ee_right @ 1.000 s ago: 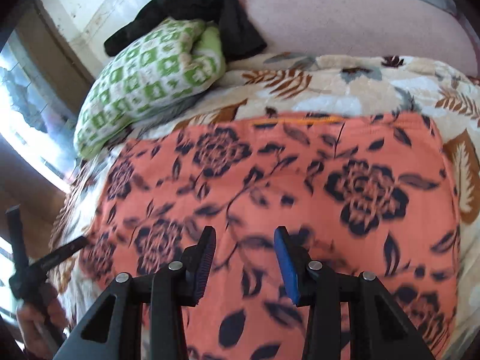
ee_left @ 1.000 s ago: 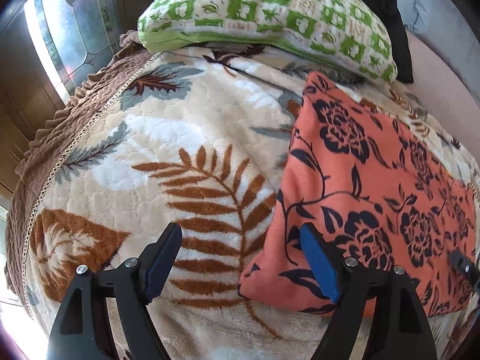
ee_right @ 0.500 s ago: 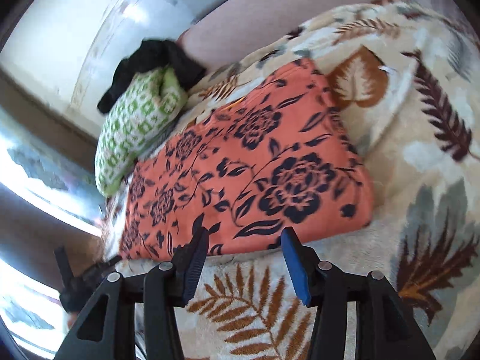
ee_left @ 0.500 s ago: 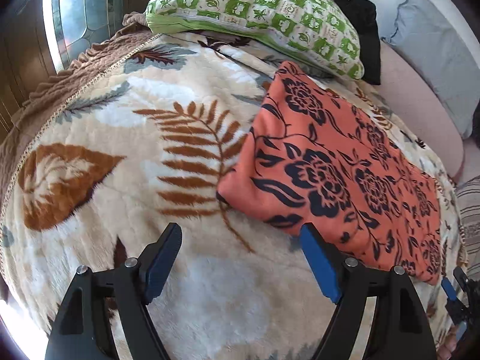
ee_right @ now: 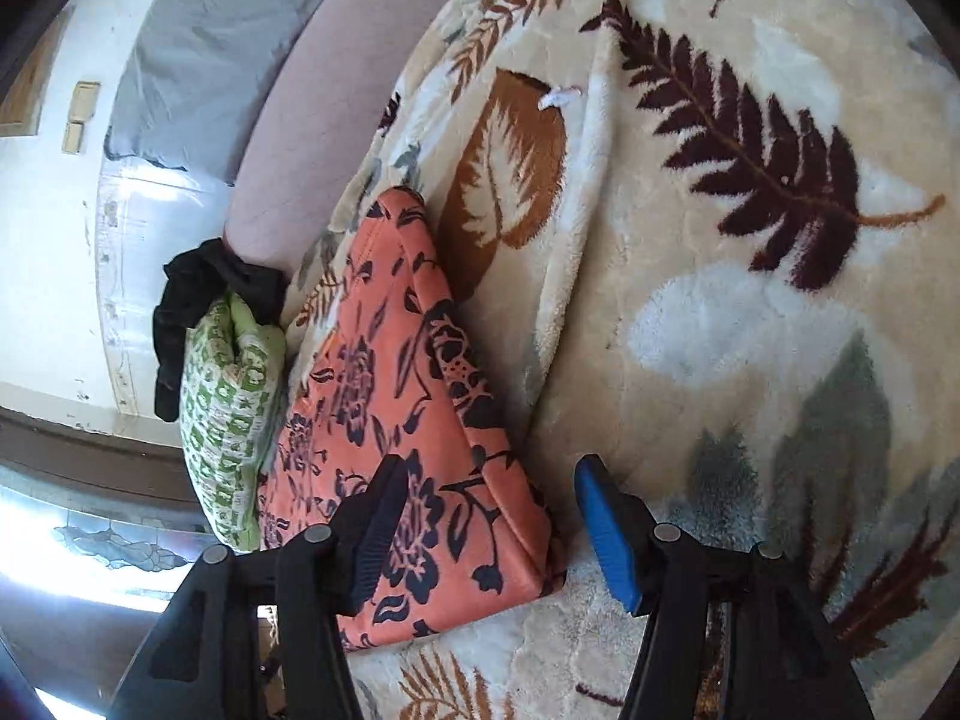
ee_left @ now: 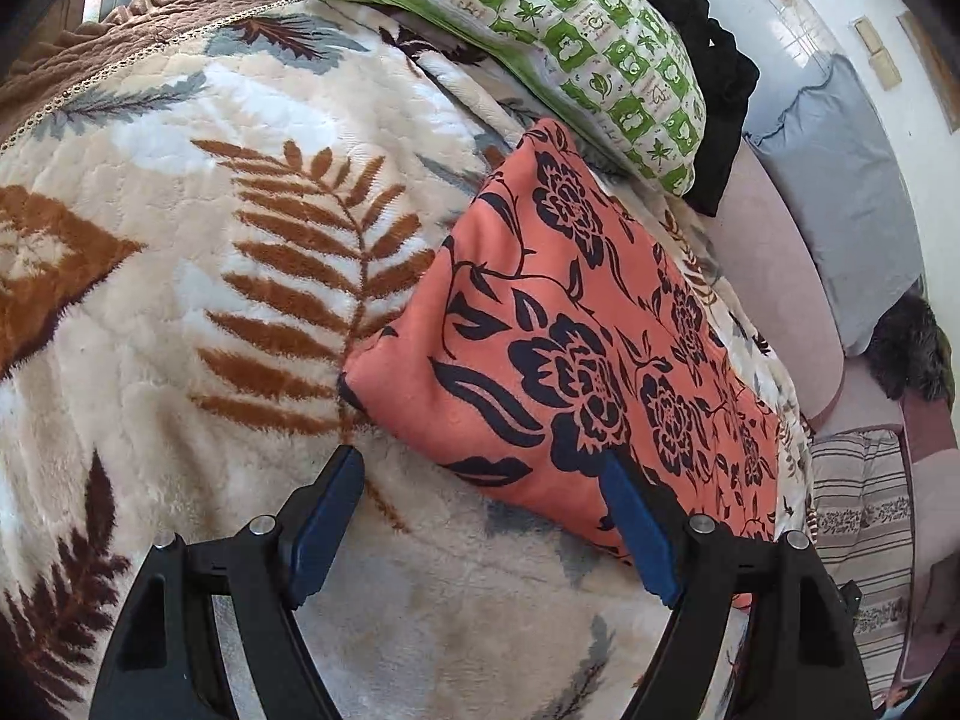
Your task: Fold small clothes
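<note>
Left wrist view: the left claw gapes empty above a leaf-patterned blanket; the orange floral garment lies flat just beyond, ready for corner grabs. Right wrist view: the right claw, also spread, straddles the garment's near corner.

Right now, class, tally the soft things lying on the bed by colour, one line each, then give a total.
Orange floral garment: 1
Green checked pillow: 1
Black clothing: 1
Cream leaf-print blanket: 1
Grey pillow: 1
Total: 5
</note>
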Demonstrator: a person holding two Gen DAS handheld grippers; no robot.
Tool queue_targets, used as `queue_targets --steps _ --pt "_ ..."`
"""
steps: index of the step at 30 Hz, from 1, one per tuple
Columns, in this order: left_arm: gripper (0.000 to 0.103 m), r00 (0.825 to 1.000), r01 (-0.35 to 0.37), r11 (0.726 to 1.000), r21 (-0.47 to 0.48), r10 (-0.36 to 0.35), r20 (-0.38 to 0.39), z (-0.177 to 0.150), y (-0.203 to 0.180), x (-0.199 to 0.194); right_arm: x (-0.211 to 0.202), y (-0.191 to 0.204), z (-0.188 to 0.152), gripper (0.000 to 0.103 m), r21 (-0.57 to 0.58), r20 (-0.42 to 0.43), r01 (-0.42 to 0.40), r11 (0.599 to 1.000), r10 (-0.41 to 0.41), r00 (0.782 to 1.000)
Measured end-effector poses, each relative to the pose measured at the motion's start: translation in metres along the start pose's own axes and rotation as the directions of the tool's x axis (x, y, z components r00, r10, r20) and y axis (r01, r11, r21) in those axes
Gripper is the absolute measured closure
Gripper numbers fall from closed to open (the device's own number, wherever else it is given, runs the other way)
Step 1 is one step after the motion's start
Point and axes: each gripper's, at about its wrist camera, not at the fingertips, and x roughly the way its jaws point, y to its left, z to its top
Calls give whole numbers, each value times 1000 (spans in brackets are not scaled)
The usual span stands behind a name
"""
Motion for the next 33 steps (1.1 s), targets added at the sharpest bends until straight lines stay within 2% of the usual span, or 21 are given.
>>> queue_targets --steps 3,6,8,10,11,13,14,16,18,20,21,22,23,24,27,29,30,31,33 --pt "61 1000 -11 1000 24 11 -4 4 0 4 8 1 -1 41 -4 -4 -20 1000 20 1000" --pt "61 999 27 999 -32 -27 -18 8 6 9 21 15 -9 41 -57 -71 -56 997 52 996" --pt "61 999 41 998 -47 -42 -8 9 7 8 24 29 -18 41 -141 -58 -10 990 2 998" --pt "61 999 48 998 -45 -48 5 9 6 5 23 42 -24 52 -204 -49 -34 978 25 998" --pt "60 999 53 998 -46 -53 12 8 6 4 21 49 -27 54 -237 -46 -58 970 48 998" --pt "49 996 82 995 -62 -81 24 10 7 4 18 58 -33 54 -304 -14 -35 952 32 999" --pt "47 995 100 992 -77 -98 27 10 8 5 21 57 -34 54 -307 -14 -12 952 8 1000" --pt "41 992 125 986 -106 -123 33 11 10 7 31 46 -32 41 -246 -36 45 968 -56 998" --pt "40 991 131 985 -108 -128 35 11 8 8 33 36 -31 39 -197 -40 35 980 -44 998" --pt "41 991 128 988 -89 -123 50 11 4 8 31 41 -33 38 -223 -30 33 974 -41 999" --pt "46 989 137 987 -86 -132 69 12 3 6 32 43 -35 38 -240 -28 34 970 -42 999" --pt "64 987 142 987 -77 -135 89 12 1 3 32 44 -36 41 -257 -25 30 966 -38 999" --pt "72 987 128 990 -54 -122 106 13 -2 1 32 46 -38 44 -271 -9 40 962 -44 999" --pt "78 987 109 994 -32 -105 118 14 -5 -1 31 47 -39 59 -284 11 51 957 -50 999" --pt "79 987 118 992 -48 -111 118 15 -4 2 24 55 -41 63 -320 67 65 945 -46 997" --pt "67 985 135 988 -70 -126 116 17 -2 5 24 58 -42 63 -337 74 64 939 -42 996" --pt "42 984 151 985 -88 -142 105 17 1 7 26 57 -41 58 -327 63 64 943 -46 997" --pt "22 983 166 980 -114 -155 99 17 3 9 28 53 -40 48 -298 48 62 952 -50 998" --pt "22 979 186 970 -158 -168 118 17 9 11 34 43 -37 35 -225 2 29 974 -29 1000"
